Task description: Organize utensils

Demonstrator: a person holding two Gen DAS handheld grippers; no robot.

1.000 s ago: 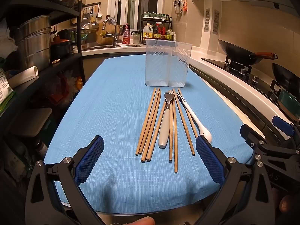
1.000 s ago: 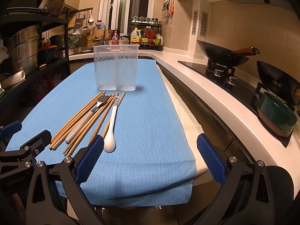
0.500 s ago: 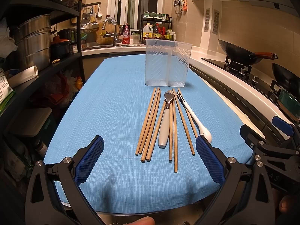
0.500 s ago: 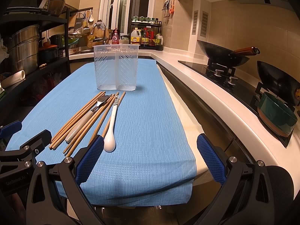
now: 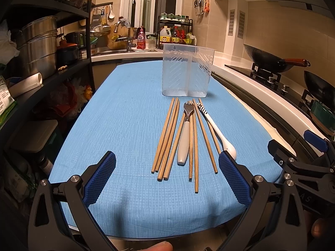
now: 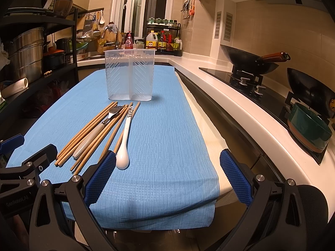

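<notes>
Several wooden chopsticks (image 5: 167, 138) (image 6: 88, 131) lie side by side on the blue cloth (image 5: 125, 115) (image 6: 167, 136). Among them rests a fork with a white handle (image 5: 185, 133) (image 6: 98, 129). A white spoon with a striped handle end (image 5: 217, 131) (image 6: 125, 140) lies at their right. Behind them stands a clear plastic holder with two compartments (image 5: 187, 71) (image 6: 129, 75), empty. My left gripper (image 5: 167, 177) hovers open at the cloth's near edge, just short of the chopstick ends. My right gripper (image 6: 167, 175) is open too, its left pad beside the spoon bowl.
A black shelf rack with steel pots (image 5: 37, 50) stands on the left. A white counter with a stove, woks (image 6: 251, 62) and a green pot (image 6: 307, 129) runs along the right. A sink and bottles (image 5: 167, 37) are at the back.
</notes>
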